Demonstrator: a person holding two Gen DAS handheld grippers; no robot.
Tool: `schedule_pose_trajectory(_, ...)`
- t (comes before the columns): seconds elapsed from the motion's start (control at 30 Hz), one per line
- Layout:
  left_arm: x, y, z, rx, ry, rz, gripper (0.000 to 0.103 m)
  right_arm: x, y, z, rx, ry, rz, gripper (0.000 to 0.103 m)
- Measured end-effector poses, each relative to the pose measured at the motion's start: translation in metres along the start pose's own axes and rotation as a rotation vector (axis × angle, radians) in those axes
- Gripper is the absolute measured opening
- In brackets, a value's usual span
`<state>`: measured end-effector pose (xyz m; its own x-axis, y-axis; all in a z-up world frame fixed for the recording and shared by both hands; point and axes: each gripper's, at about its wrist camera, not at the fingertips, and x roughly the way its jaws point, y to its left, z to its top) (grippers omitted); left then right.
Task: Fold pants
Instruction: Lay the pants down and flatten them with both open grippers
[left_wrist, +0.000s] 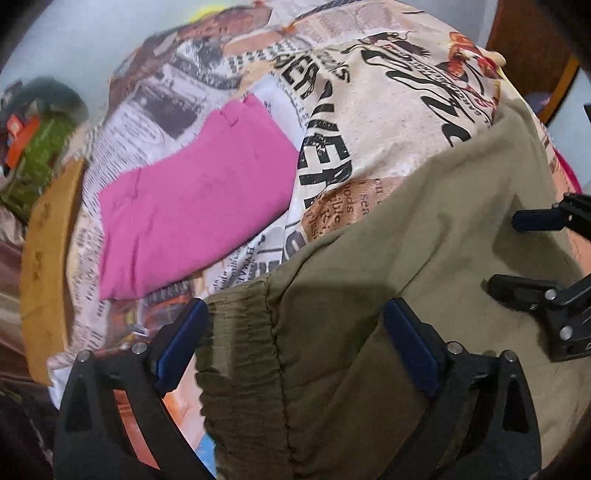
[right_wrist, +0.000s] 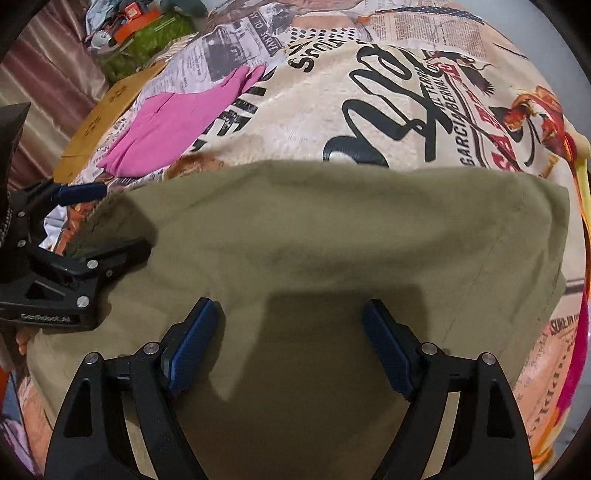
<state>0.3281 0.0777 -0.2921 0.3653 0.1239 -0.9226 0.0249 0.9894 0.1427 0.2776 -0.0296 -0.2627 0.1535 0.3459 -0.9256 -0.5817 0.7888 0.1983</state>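
Left gripper (left_wrist: 295, 325): held with its jaws wide apart, pointed steeply down over the pants; nothing is clamped, and the gathered waistband lies between the blue pads (left_wrist: 177, 339) without being pressed.
Right gripper (right_wrist: 291, 332): jaws set apart over plain olive cloth, nothing gripped; in the left wrist view it is seen at 3 o'clock, likewise apart.
Pants (right_wrist: 332, 229): olive-green, spread flat on the bed, filling the lower half of both views; the far edge is seen as a smooth line across the middle of the right wrist view.
Waistband (left_wrist: 240, 350): elasticated and ruched, at 6 to 7 o'clock in the left wrist view, with a stitched seam beside it.
Bedspread (right_wrist: 369, 110): cream, printed with newspaper text and large black lettering, beneath the pants and beyond them toward 12 o'clock.
Pink garment (left_wrist: 192, 206): laid flat on the bedspread at 10 o'clock from the left gripper, near the pants but apart from them.
Cardboard (left_wrist: 48, 251): a brown piece at the bed's edge, at 9 o'clock in the left wrist view.
Clutter (right_wrist: 147, 29): green and orange items, blurred, at 11 o'clock in the right wrist view.
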Motion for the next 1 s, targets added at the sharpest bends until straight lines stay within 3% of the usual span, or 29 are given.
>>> schedule_pose_trajectory(0.2, -0.026, -0.009, -0.015, 0.042, -0.044, 0.043, 0.098, -0.017, -0.002, -0.022, 0.034, -0.004, 0.0, 0.08)
schedule_pose_trajectory(0.5, -0.053, -0.011, -0.043, -0.004, -0.043, 0.024, 0.098, -0.048, 0.001, -0.054, 0.072, -0.041, -0.019, 0.08)
schedule_pose_trajectory(0.83, -0.079, -0.012, -0.072, -0.059, -0.071, 0.029, 0.098, -0.067, 0.023, -0.098, 0.033, -0.06, -0.071, 0.083)
schedule_pose_trajectory(1.0, -0.09, -0.011, -0.088, -0.078, -0.082, 0.03, 0.098, -0.074, 0.022, -0.112, 0.079, -0.071, -0.055, 0.083)
